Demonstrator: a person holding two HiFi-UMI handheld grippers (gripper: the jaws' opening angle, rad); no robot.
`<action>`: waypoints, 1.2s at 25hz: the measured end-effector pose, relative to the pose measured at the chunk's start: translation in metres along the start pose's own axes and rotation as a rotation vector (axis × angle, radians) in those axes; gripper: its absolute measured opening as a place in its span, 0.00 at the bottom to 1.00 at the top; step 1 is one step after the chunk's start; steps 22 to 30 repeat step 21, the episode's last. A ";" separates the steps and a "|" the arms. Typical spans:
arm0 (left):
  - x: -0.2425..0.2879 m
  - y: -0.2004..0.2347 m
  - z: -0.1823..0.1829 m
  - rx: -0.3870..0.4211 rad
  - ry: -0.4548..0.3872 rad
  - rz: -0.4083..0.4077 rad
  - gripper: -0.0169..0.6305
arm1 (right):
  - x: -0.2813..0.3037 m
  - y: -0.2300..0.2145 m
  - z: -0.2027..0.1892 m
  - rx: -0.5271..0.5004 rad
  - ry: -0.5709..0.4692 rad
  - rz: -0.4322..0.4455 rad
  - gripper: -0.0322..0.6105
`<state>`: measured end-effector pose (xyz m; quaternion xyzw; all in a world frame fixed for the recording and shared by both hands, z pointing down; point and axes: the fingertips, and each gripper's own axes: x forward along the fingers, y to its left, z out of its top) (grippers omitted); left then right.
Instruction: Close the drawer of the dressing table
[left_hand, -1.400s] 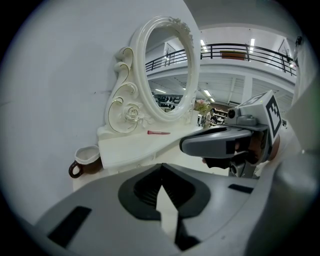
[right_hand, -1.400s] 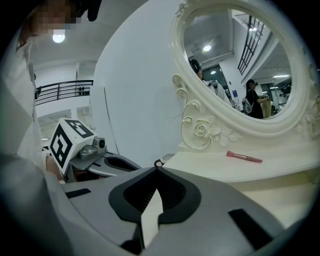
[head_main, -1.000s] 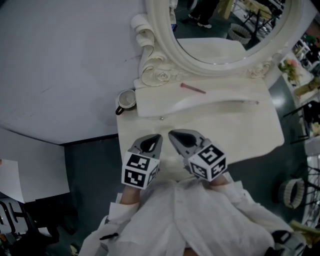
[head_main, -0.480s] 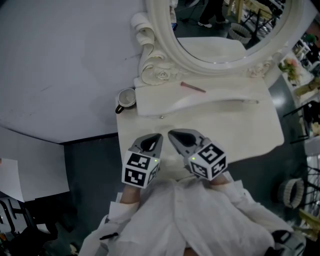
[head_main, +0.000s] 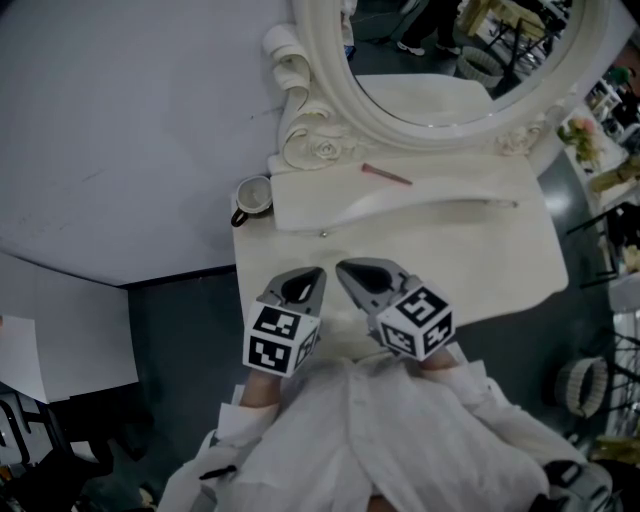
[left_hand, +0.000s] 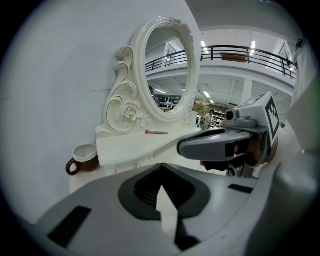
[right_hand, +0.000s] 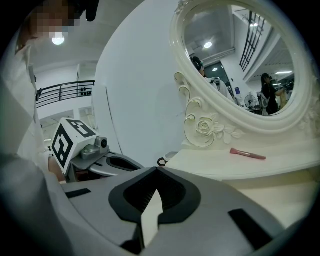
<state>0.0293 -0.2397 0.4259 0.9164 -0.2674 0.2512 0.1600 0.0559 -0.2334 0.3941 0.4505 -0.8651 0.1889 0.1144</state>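
The white dressing table (head_main: 500, 265) stands against a pale wall, with an oval mirror (head_main: 450, 60) above a raised shelf tier (head_main: 420, 205). A small knob (head_main: 323, 236) shows on the tier's front; I cannot tell whether any drawer stands out. My left gripper (head_main: 305, 272) and right gripper (head_main: 345, 268) hover side by side over the tabletop's near edge, tips close together. Both are shut with nothing between the jaws. In the left gripper view the jaws (left_hand: 161, 165) point at the tier, and in the right gripper view the jaws (right_hand: 156, 169) do the same.
A brown-and-white mug (head_main: 253, 198) sits at the tabletop's left back corner. A pink stick (head_main: 386, 177) lies on the shelf tier. Right of the table are a round basket (head_main: 583, 385) on the dark floor and flowers (head_main: 580, 140). A white sheet (head_main: 60, 350) leans at left.
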 end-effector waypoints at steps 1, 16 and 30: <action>0.000 0.000 0.000 0.000 -0.001 0.000 0.04 | 0.000 0.000 0.000 0.000 0.001 0.000 0.06; 0.002 -0.003 -0.002 -0.002 0.015 -0.018 0.04 | 0.002 0.002 -0.004 0.004 0.017 0.008 0.06; 0.003 -0.002 -0.003 -0.006 0.014 -0.022 0.04 | 0.003 0.001 -0.004 0.007 0.017 0.006 0.06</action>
